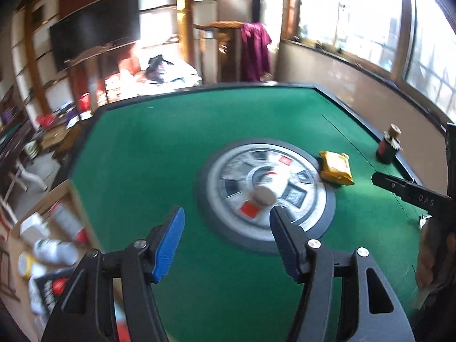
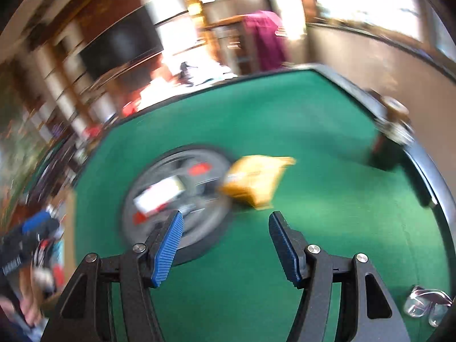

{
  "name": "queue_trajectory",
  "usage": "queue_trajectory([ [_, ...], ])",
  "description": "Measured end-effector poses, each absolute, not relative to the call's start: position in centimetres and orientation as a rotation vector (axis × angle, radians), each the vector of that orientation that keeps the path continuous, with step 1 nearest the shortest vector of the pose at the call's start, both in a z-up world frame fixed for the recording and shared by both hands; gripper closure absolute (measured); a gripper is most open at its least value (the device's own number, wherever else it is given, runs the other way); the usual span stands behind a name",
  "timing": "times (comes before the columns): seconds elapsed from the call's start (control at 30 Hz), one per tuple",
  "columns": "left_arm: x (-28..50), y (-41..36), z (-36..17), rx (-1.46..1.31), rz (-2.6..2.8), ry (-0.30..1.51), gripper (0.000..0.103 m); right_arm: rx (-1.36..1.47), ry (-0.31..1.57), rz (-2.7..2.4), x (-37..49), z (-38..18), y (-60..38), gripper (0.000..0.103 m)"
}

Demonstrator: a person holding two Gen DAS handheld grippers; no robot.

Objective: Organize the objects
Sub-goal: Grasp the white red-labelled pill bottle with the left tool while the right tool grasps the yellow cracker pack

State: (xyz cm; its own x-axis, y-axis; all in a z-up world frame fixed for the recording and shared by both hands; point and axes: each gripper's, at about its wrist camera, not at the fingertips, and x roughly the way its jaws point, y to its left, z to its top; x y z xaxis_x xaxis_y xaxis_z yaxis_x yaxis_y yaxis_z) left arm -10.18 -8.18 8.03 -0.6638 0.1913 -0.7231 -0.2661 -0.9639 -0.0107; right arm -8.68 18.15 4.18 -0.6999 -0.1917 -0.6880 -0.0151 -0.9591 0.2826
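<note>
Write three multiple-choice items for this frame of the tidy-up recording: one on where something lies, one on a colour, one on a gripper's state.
1. Where does the white bottle lie?
A. on the round centre panel of the table
B. at the table's far rim
C. between the right gripper's fingers

2. What colour is the packet beside that round panel?
A. red
B. yellow
C. blue

3. How does the left gripper stand?
A. shut on the white bottle
B. shut on nothing
C. open, with nothing between its pads

Answers:
1 A: the bottle lies on its side across the grey disc in the green table.
2 B: the packet is yellow in both wrist views.
3 C: the blue pads stand apart over bare felt.
</note>
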Motion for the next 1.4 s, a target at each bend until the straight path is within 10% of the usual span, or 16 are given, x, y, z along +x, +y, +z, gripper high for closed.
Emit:
queue_trajectory([
  [0.47,-18.8,0.6,2.1,-1.367,2.458,0.403,0.042,1.217,-0.867,-2.633,-9.6,3.0,24.9,0.036],
  [0.53,-19.2,0.6,1.3,-1.405,2.471,0.396,0.067,1.216,-0.876,-2.646,-9.5,3.1,25.1,0.036],
  [1.4,-6.5,-6.1,0.8,-1.355,2.731,0.06,0.069,1.431,-0.733,-2.724,-16.0,1.7,20.0,0.025],
])
